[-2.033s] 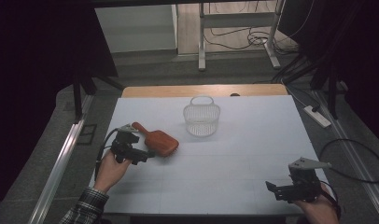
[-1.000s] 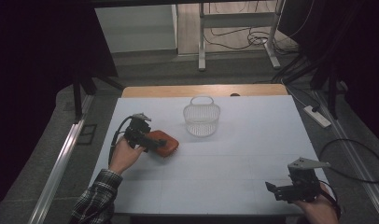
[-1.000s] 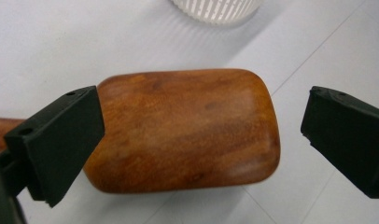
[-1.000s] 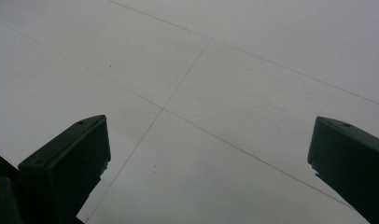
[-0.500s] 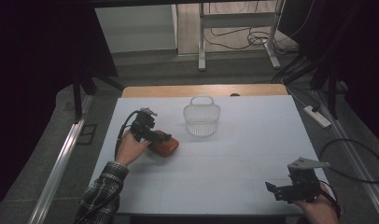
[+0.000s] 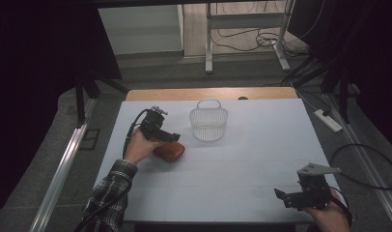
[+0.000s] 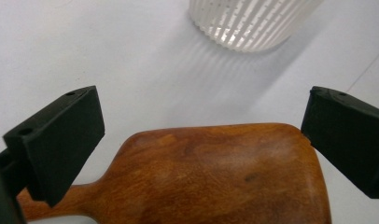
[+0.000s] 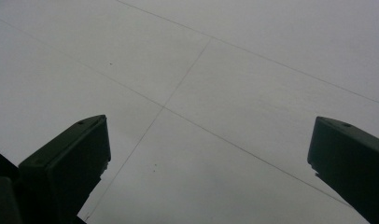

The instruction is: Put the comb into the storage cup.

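The left hand-held gripper [image 6: 172, 137] is hovering directly over the wooden brush [image 6: 170, 151], with its jaws standing wide apart and closing on nothing. In the left gripper view the two black jaws are framing the brush's broad wooden back [image 7: 225, 172]: the right-hand jaw is sitting just at the far corner of the wood, perhaps touching it, while the left-hand jaw is hanging beside the place where the body is narrowing into the handle. The brush is lying flat on the desk [image 6: 242, 169], and its long axis is running across the gap between the jaws rather than along them, with the handle pointing toward the left edge of that view. Judging from this, the jaws are spanning the brush lengthwise, so a closing squeeze would be catching it end to end, and turning the hand a little might be giving a surer hold across the narrower width.

Beyond the brush, the white slatted basket [image 6: 208, 123] is standing upright on the desk, near the gripper and a little farther from the person; its ribbed wall [image 7: 253, 23] is showing past the jaws.

The right hand-held gripper [image 6: 281, 195] is resting well apart at the near right corner of the desk, its jaws also spread wide and empty, facing bare desk surface [image 8: 201, 93]. The left hand is clearly the nearer one to the brush.
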Demonstrator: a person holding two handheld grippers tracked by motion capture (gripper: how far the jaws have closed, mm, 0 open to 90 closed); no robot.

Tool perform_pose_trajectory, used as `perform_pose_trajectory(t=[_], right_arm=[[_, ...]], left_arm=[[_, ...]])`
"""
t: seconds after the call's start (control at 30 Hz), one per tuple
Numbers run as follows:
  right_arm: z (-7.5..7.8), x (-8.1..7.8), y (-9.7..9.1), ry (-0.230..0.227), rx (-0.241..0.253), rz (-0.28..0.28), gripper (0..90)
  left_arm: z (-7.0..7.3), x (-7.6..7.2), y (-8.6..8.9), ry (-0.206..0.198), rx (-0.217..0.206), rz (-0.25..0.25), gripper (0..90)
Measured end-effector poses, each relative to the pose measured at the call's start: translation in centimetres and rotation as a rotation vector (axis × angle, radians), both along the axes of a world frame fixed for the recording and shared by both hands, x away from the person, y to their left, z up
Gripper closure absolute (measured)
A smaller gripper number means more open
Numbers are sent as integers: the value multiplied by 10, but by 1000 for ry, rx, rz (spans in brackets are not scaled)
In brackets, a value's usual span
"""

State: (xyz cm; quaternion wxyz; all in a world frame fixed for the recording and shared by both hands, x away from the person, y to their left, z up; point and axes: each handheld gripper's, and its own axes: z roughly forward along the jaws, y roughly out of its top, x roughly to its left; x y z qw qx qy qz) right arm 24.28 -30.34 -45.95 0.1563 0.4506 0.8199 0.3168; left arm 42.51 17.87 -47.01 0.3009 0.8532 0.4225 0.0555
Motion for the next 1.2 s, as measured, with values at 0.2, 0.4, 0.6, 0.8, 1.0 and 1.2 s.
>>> perform_pose_trajectory(t=[0.2, 0.4, 0.6, 0.8, 1.0, 1.2], right_arm=[[0, 0, 1, 2, -3, 5, 0], [-1, 0, 1, 4, -9, 3, 1], [-1, 0, 2, 2, -20, 13, 9], [-1, 0, 2, 3, -21, 11, 12], [-1, 0, 2, 4, -24, 13, 14], [-1, 1, 3, 8, -32, 6, 20]], left_arm=[[0, 7, 3, 10, 0, 1, 107], [4, 11, 3, 8, 24, 9, 374], [4, 13, 1, -11, 65, 12, 636], [4, 17, 4, 7, 96, 18, 810], [0, 19, 13, 7, 108, 58, 889], [-10, 21, 23, 27, 122, 88, 889]])
